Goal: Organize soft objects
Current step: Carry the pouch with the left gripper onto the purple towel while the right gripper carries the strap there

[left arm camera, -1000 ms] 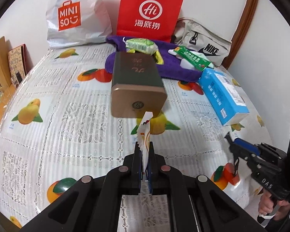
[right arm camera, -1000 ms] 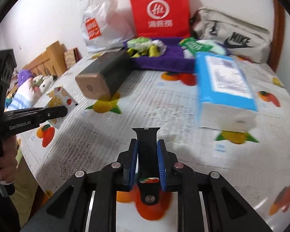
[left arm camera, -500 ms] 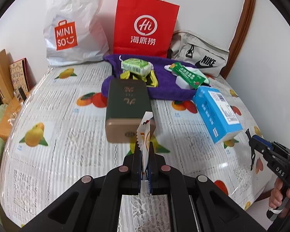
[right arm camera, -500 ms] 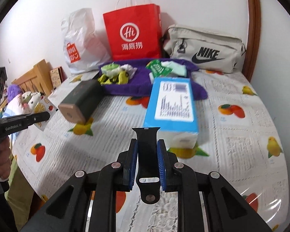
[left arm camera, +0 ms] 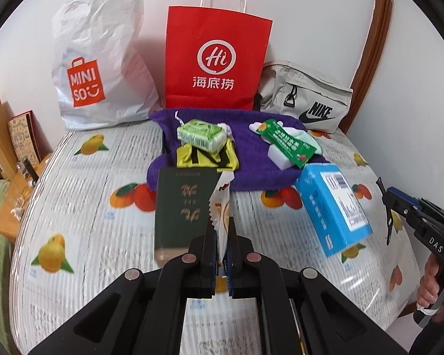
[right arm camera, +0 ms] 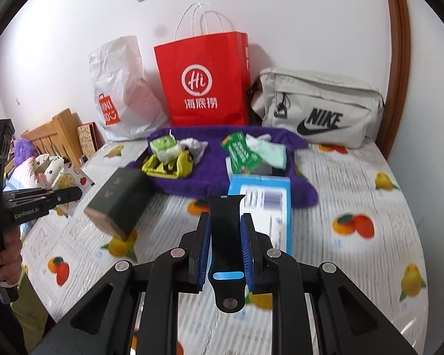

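Black strap (right arm camera: 224, 236), flat, slotted, studded end.

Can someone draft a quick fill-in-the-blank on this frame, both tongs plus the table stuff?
1. The right tongs are shut on a black ____.
2. The left tongs pinch a flat fruit-print ____.
3. The green tissue pack lies on a ____ cloth.
4. The grey bag beside the red paper bag reads ____.

Missing words: watch strap; sachet; purple; NIKE
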`<state>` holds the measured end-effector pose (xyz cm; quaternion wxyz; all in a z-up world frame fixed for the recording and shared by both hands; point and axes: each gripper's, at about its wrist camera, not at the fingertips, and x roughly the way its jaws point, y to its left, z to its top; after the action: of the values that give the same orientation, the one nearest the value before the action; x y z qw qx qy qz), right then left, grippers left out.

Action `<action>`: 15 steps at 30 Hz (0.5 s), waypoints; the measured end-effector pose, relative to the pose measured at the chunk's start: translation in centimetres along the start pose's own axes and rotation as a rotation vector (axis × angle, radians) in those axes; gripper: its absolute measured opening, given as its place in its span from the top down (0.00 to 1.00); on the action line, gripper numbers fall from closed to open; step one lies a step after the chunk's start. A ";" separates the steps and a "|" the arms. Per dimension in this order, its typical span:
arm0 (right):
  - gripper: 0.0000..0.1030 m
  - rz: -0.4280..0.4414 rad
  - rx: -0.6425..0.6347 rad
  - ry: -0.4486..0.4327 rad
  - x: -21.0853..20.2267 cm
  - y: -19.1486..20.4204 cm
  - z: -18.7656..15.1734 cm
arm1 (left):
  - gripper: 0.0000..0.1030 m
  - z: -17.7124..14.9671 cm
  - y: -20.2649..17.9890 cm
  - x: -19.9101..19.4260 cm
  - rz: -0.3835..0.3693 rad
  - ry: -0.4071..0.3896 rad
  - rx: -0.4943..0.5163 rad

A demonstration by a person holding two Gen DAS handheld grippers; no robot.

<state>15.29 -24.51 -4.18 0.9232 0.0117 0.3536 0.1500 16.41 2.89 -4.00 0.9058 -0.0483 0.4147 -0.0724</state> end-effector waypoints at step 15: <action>0.81 0.036 -0.027 -0.019 6.6 -1.2 7.5 | 0.95 5.9 -0.1 5.1 -0.011 0.007 -0.006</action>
<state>25.17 -23.19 -3.04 0.9237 0.0071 0.3427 0.1710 24.23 2.08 -3.94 0.9039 -0.0532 0.4176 -0.0763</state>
